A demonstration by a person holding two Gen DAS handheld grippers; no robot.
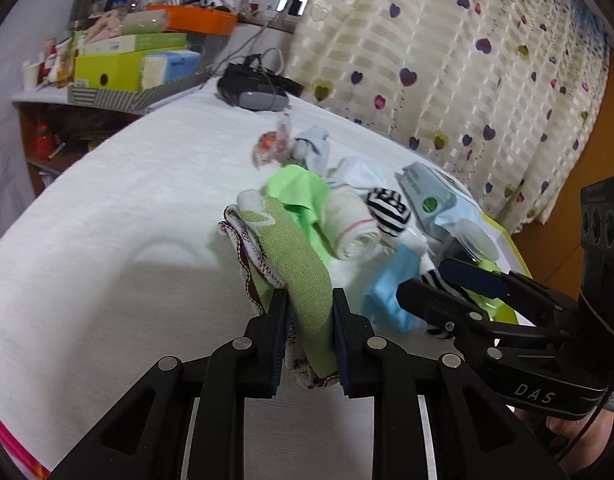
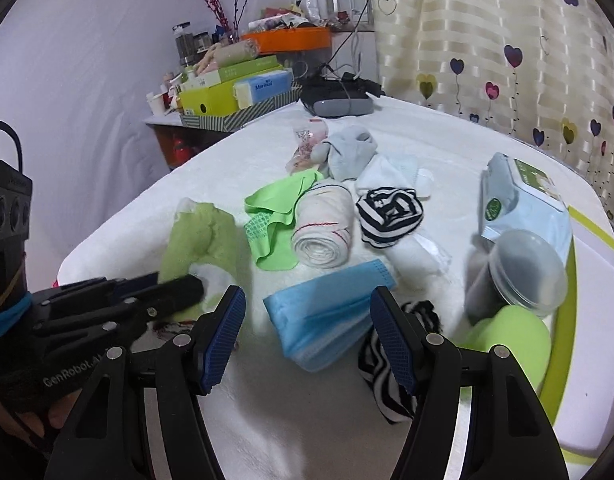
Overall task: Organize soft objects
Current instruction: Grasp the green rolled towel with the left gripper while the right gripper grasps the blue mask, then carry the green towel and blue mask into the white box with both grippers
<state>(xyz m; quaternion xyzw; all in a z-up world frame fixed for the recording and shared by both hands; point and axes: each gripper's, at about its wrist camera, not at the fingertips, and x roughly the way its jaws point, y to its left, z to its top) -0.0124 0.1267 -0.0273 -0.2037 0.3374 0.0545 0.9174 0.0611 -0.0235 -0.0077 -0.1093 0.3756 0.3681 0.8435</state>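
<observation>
On the bed [image 2: 447, 136], a rolled towel [image 2: 325, 226] lies at the middle of the pile, a striped sock [image 2: 389, 216] just right of it, a face mask [image 2: 327, 316] in front. A wipes pack [image 2: 523, 204] lies farther right, a headset [image 2: 341, 100] behind, a cluttered shelf [image 2: 227, 116] behind left.

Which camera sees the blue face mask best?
The right wrist view. There the blue face mask lies whole and unhidden on the white cover, between the open fingers of the right tool. In the left wrist view the mask is small, blurry and partly hidden behind the right tool.
</observation>
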